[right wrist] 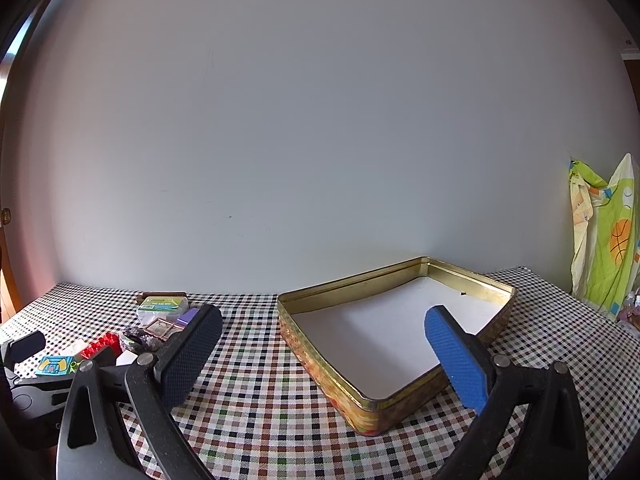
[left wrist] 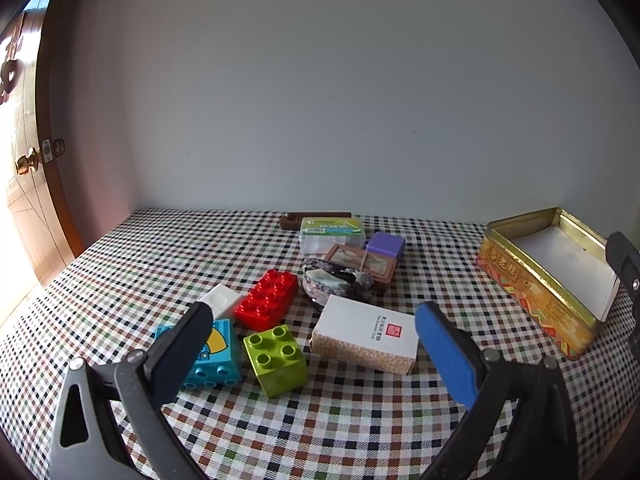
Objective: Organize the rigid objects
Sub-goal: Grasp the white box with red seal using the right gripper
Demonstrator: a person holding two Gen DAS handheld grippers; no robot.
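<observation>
The left gripper (left wrist: 314,330) hung spread wide above the checkered tabletop (left wrist: 320,420), over a lime-green square toy brick (left wrist: 276,356) and a white rectangular card box (left wrist: 366,338), holding nothing. The right gripper (right wrist: 322,342), likewise spread and empty, hovered by the open gold rectangular tin (right wrist: 320,356), well apart from the pile.

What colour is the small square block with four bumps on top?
Lime green. The small block shows best in the left wrist view, beside the red brick.
</observation>
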